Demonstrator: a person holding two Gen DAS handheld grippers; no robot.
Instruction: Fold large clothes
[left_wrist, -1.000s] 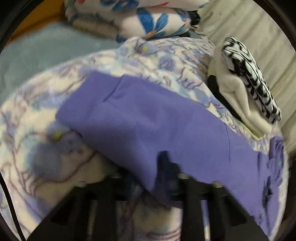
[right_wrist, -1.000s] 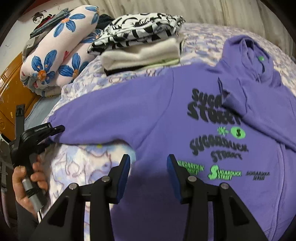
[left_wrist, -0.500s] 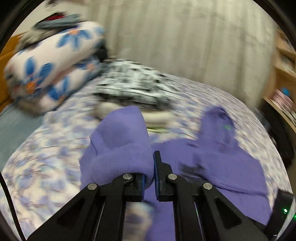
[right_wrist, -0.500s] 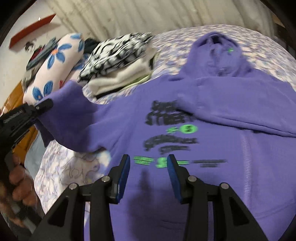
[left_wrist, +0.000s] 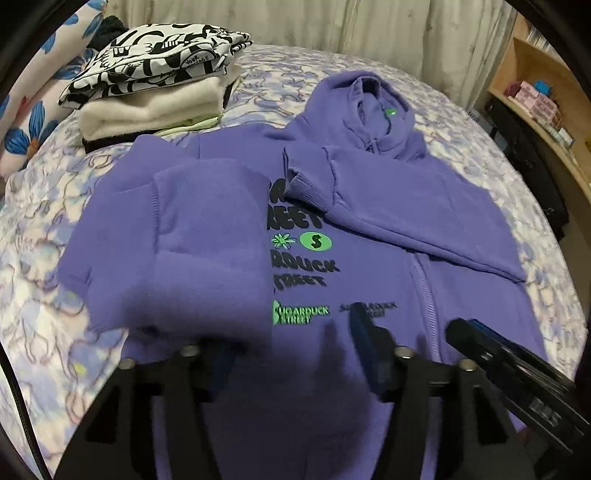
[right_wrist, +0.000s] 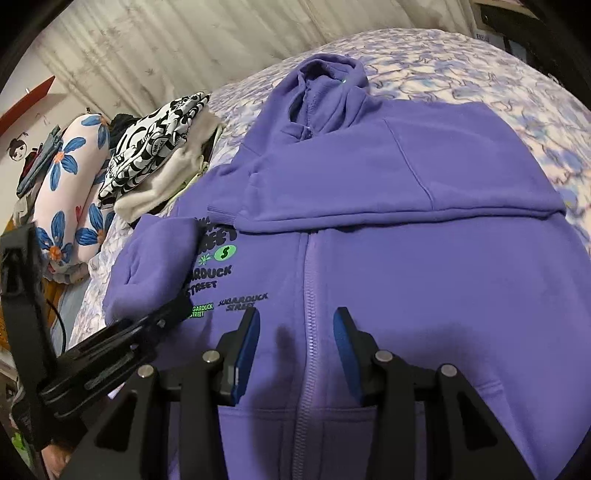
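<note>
Both cameras look down, close, over the hoodie (left_wrist: 369, 258) (right_wrist: 406, 277) on the bed (left_wrist: 44, 221). The left view looks from its left side, the right view from its middle. Both see the hood and clothes pile (left_wrist: 155, 74) (right_wrist: 159, 147).

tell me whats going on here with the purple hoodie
A person with a gripper in each hand is folding a purple zip hoodie laid flat on a floral bedspread. Both sleeves are folded across the chest. The left gripper is opening, with the near sleeve lying over its left finger. The right gripper hovers open over the zipper, holding nothing. A stack of folded clothes sits beside the hoodie.
</note>
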